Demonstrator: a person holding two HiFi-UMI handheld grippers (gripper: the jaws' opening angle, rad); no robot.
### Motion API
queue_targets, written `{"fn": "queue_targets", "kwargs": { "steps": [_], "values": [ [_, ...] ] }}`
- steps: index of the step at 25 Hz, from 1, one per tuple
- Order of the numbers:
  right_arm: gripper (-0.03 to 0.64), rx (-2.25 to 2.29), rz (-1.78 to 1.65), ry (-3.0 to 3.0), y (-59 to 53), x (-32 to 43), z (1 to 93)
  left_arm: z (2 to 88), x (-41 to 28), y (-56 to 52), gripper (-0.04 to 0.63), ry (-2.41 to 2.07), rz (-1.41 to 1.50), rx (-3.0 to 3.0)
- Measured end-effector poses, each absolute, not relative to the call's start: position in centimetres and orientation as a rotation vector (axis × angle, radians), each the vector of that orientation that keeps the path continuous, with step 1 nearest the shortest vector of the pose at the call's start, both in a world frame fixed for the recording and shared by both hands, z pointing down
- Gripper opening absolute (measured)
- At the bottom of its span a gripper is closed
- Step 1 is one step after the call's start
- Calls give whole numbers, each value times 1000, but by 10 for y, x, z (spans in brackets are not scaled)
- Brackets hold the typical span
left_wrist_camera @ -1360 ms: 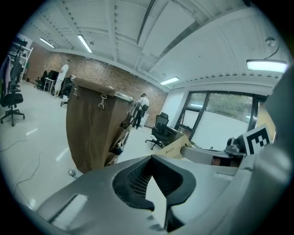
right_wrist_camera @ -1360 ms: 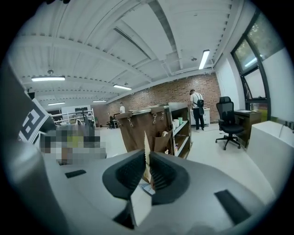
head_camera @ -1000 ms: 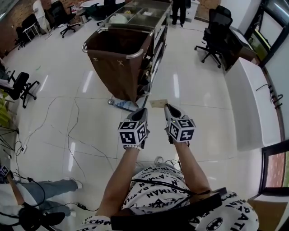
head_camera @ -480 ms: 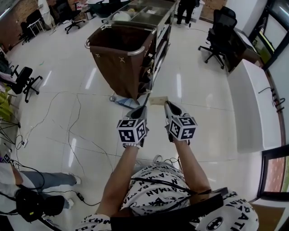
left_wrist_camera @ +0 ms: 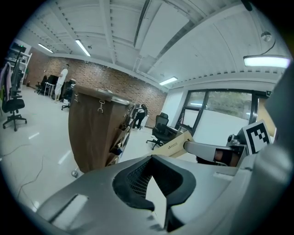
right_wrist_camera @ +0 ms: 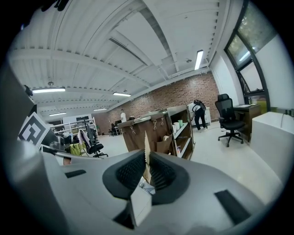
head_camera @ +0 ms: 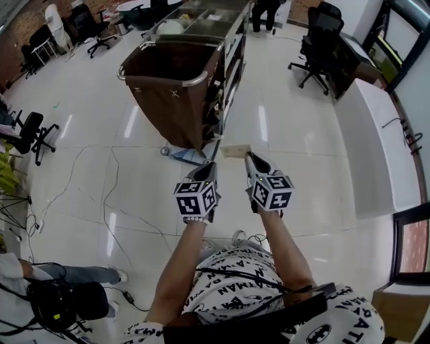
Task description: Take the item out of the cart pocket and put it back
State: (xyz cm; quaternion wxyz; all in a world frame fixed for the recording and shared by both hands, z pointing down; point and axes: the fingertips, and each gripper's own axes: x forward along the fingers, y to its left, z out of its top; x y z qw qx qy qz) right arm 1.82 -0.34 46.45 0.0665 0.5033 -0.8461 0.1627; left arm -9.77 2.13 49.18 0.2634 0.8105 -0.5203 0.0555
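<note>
A flat tan paper packet (head_camera: 236,150) sticks out leftward from my right gripper (head_camera: 250,158), which is shut on it, and hangs over the white floor. In the right gripper view the packet's thin edge (right_wrist_camera: 146,143) stands upright between the pads. The left gripper view shows the packet (left_wrist_camera: 177,143) held up at the right. My left gripper (head_camera: 210,166) hovers beside the right one, its fingertips together with nothing in them. The housekeeping cart (head_camera: 205,50) with a brown bag (head_camera: 171,87) and side shelves stands a few steps ahead.
Black office chairs (head_camera: 316,47) and a white counter (head_camera: 373,148) line the right side. Cables (head_camera: 107,201) trail over the floor at left. A person's leg (head_camera: 74,275) shows at bottom left, and another person (head_camera: 263,12) stands beyond the cart. A blue-white sheet (head_camera: 188,156) lies at the cart's foot.
Both grippers keep their places with the packet still held. The head view has shifted a little, and the person at bottom left has moved.
</note>
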Motion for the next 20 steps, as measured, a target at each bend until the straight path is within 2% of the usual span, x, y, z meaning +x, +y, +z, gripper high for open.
{"fn": "queue_targets", "kwargs": {
  "steps": [13,20],
  "values": [
    [41,1631,545,-2476,3,23,487,513,-94,13,3,-1307,214,2233],
    [41,1671,565,-2479,-48,38,489,517,-83,-29,3,-1304,257,2246]
  ]
}}
